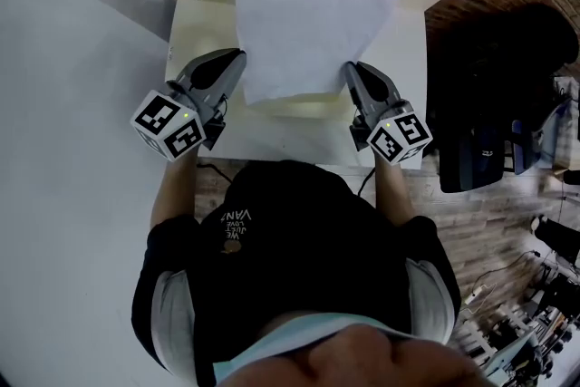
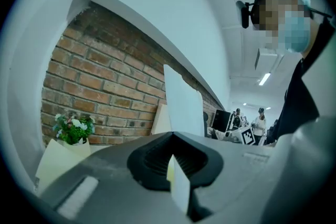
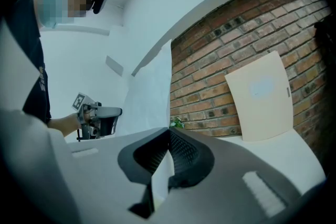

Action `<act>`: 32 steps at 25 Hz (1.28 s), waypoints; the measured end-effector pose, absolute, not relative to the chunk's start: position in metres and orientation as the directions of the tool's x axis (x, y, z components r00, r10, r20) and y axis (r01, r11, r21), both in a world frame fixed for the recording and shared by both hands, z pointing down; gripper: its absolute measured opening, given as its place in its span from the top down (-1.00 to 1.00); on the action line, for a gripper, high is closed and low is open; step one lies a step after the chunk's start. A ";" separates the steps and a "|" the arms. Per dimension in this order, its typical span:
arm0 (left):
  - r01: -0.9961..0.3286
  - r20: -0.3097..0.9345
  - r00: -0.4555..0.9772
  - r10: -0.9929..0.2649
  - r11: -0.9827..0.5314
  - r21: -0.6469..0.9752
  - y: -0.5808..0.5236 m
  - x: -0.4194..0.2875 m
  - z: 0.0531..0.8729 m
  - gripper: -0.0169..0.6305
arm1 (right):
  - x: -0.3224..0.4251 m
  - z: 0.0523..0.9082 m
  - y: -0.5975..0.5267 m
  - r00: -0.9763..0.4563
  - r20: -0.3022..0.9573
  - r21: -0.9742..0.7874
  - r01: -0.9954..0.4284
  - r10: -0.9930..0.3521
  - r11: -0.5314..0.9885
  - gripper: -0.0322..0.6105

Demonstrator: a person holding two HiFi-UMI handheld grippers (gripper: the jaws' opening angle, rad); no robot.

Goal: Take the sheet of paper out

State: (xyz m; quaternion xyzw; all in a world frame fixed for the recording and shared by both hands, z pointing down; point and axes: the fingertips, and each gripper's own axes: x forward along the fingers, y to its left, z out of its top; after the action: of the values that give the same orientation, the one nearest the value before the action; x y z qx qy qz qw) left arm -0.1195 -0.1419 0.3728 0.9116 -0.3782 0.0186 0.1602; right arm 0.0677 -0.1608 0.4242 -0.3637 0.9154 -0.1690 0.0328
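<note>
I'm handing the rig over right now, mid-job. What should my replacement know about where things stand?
Left gripper: shut on the white sheet of paper, at its near left edge.
Right gripper: shut on the same sheet, at its near right edge.
The sheet is held up over the white table; a cream flat piece shows below its near edge.
Done: both grips made.
Left: check the sheet is fully free, then set it down.
</note>
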 end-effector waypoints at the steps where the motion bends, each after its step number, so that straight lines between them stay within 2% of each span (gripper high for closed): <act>1: -0.689 0.157 0.719 -0.677 -0.666 0.285 -0.144 -0.116 0.375 0.94 | 0.072 0.425 -0.159 -0.723 0.070 -0.330 -0.667 -0.687 0.668 0.89; 14: -0.622 0.181 0.776 -0.604 -0.685 0.378 -0.157 -0.082 0.406 0.94 | 0.111 0.438 -0.144 -0.622 0.157 -0.325 -0.766 -0.767 0.554 0.89; 32: -0.614 0.238 0.780 -0.579 -0.635 0.468 -0.146 -0.081 0.446 0.94 | 0.109 0.473 -0.126 -0.592 0.274 -0.377 -0.791 -0.758 0.481 0.89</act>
State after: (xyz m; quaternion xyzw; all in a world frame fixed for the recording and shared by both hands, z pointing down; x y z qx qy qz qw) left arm -0.0809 -0.1458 0.4459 0.9037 -0.3302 0.0326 0.2706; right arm 0.1088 -0.1262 0.4734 -0.4503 0.8599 -0.2377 -0.0350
